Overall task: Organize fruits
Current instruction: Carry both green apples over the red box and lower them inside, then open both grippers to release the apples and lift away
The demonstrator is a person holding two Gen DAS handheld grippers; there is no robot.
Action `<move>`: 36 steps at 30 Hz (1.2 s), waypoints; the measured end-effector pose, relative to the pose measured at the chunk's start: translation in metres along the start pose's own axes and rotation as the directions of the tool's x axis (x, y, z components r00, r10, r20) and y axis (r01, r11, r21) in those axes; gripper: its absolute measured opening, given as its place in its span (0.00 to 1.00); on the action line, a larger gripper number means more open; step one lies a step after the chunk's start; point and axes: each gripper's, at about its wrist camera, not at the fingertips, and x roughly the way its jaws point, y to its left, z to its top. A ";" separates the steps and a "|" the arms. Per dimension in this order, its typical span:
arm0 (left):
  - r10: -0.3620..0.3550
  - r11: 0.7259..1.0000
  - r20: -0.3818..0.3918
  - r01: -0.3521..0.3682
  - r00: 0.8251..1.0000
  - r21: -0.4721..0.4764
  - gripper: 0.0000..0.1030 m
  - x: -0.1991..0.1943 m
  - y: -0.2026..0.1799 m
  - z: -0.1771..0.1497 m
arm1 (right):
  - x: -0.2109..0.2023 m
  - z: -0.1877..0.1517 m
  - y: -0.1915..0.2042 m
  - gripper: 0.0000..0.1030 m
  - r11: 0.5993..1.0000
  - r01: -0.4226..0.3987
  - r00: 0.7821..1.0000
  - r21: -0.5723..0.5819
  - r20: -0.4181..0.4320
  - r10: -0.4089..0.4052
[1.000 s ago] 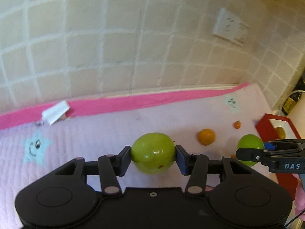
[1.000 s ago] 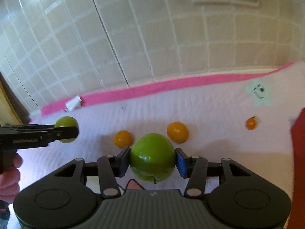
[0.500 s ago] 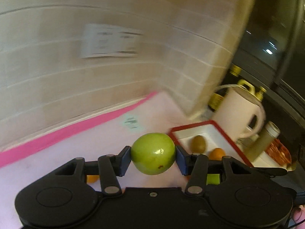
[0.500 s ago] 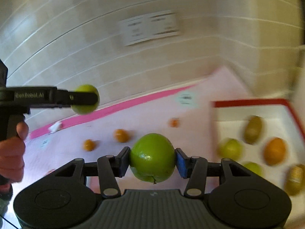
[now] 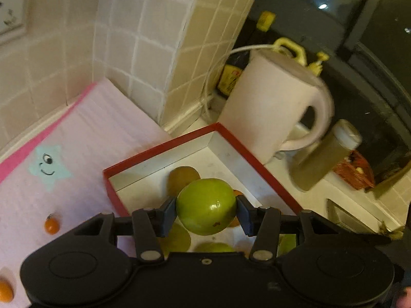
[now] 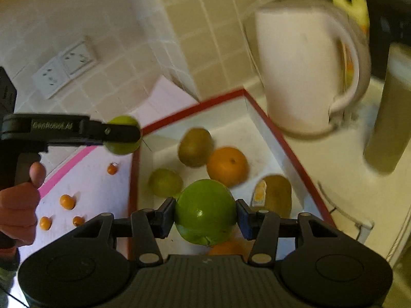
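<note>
Each claw squeezes a green apple, the left claw holding one apple and the right claw holding another over the red box.

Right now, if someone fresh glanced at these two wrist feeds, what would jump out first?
Each gripper is clamped on a green apple: the left gripper holds one above the red-rimmed box, and the right gripper holds another over the same box. Inside lie an orange and kiwis, with a white kettle just behind the box.
</note>
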 end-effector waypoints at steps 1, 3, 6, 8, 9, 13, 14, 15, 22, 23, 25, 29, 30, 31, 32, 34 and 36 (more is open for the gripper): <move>0.020 1.000 -0.012 -0.020 1.000 -0.001 0.58 0.010 -0.002 0.005 | 0.008 0.002 -0.003 0.51 1.000 -0.005 1.000 0.013 -0.018 0.005; 0.073 0.997 -0.042 -0.073 0.996 0.015 0.58 0.028 -0.004 0.014 | 0.021 0.002 -0.009 0.51 0.999 -0.013 0.999 0.030 -0.048 0.015; 0.185 0.981 -0.078 -0.179 0.980 0.074 0.58 0.052 -0.008 0.022 | 0.041 0.008 -0.015 0.51 0.999 -0.018 0.997 0.048 -0.080 0.022; 0.226 0.970 -0.096 -0.215 0.969 0.110 0.58 0.064 -0.008 0.023 | 0.052 0.012 -0.015 0.51 0.999 -0.014 0.994 0.042 -0.105 0.018; 0.236 0.967 -0.111 -0.223 0.965 0.121 0.58 0.071 -0.008 0.023 | 0.058 0.014 -0.014 0.51 1.000 -0.003 0.993 0.030 -0.117 0.007; 0.253 0.965 -0.124 -0.240 0.960 0.110 0.58 0.084 -0.001 0.021 | 0.064 0.019 -0.008 0.51 1.000 0.009 0.994 0.008 -0.105 -0.008; 0.247 0.967 -0.123 -0.236 0.961 0.096 0.58 0.082 0.001 0.022 | 0.065 0.020 -0.008 0.51 1.000 0.014 0.994 0.017 -0.105 -0.012; 0.247 0.967 -0.126 -0.238 0.961 0.086 0.58 0.082 0.003 0.023 | 0.066 0.021 -0.008 0.51 1.000 0.019 0.994 0.023 -0.106 -0.017; 0.256 0.965 -0.113 -0.247 0.960 0.094 0.58 0.080 0.006 0.024 | 0.074 0.030 0.001 0.50 0.989 0.132 0.986 -0.063 -0.097 -0.138; 0.256 0.965 -0.110 -0.246 0.960 0.095 0.58 0.081 0.005 0.023 | 0.076 0.031 0.001 0.50 0.988 0.138 0.984 -0.072 -0.103 -0.145; 0.251 0.966 -0.108 -0.242 0.962 0.090 0.58 0.080 0.006 0.021 | 0.078 0.031 0.002 0.50 0.986 0.143 0.983 -0.082 -0.102 -0.151; 0.243 0.969 -0.103 -0.236 0.964 0.079 0.59 0.079 0.010 0.020 | 0.082 0.030 0.004 0.50 0.977 0.181 0.977 -0.115 -0.091 -0.191; 0.244 0.968 -0.099 -0.237 0.965 0.078 0.59 0.080 0.011 0.021 | 0.084 0.031 0.004 0.50 0.975 0.188 0.976 -0.123 -0.087 -0.199; 0.248 0.967 -0.092 -0.241 0.964 0.080 0.59 0.080 0.013 0.022 | 0.087 0.031 0.005 0.50 0.973 0.192 0.975 -0.130 -0.085 -0.204; 0.253 0.966 -0.087 -0.246 0.964 0.077 0.59 0.082 0.015 0.022 | 0.088 0.031 0.005 0.50 0.971 0.199 0.974 -0.132 -0.082 -0.211; 0.271 0.961 -0.097 -0.264 0.958 0.075 0.58 0.086 0.020 0.024 | 0.091 0.033 0.006 0.50 0.968 0.209 0.972 -0.135 -0.078 -0.221; 0.283 0.958 -0.111 -0.274 0.953 0.088 0.58 0.092 0.023 0.022 | 0.094 0.032 0.007 0.50 0.962 0.223 0.969 -0.154 -0.076 -0.237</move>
